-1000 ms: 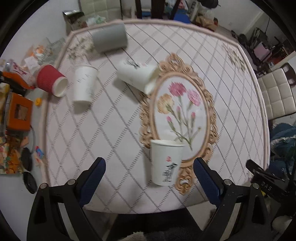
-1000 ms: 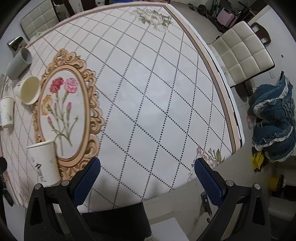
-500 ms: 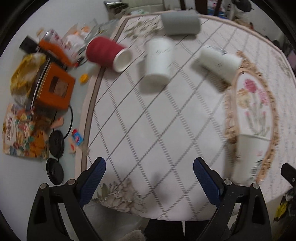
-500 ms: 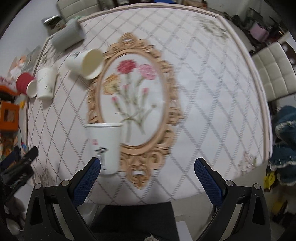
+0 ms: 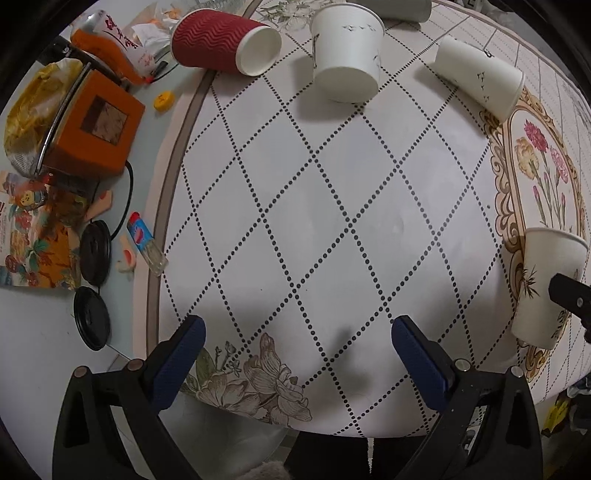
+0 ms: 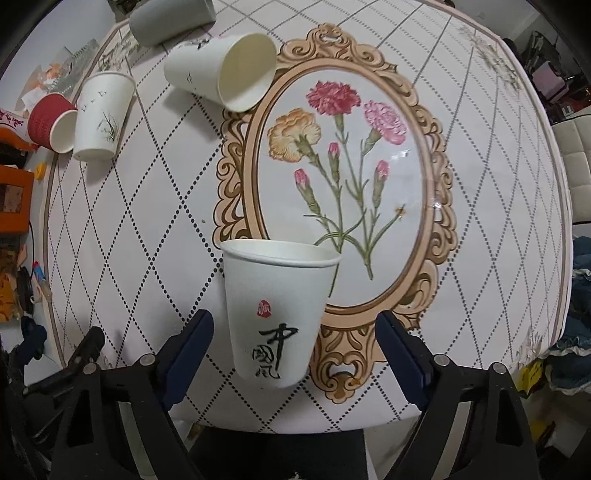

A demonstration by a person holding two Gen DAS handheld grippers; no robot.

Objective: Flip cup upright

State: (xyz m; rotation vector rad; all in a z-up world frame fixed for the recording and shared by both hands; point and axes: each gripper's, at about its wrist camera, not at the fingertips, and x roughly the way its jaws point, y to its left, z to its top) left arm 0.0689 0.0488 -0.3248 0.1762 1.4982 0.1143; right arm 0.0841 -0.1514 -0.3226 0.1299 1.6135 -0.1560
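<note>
A white paper cup with black calligraphy [image 6: 275,314] stands upright near the table's front edge; it also shows in the left wrist view [image 5: 546,288]. My right gripper [image 6: 295,350] is open, its fingers on either side of this cup without touching it. My left gripper [image 5: 295,350] is open and empty over the tablecloth. Further off, a red ribbed cup [image 5: 221,40] and a white cup [image 5: 480,79] lie on their sides. Another white cup [image 5: 347,51] stands upside down. A grey cup [image 6: 170,18] lies at the back.
The floral tablecloth [image 5: 332,221] covers the table. Left of it lie an orange box [image 5: 92,125], black lids [image 5: 94,251], a yellow cap [image 5: 164,101] and packets. White chairs [image 6: 576,166] stand to the right.
Both grippers swung left. The left view now looks at the left table edge and the lying cups. The right gripper came up around the upright calligraphy cup.
</note>
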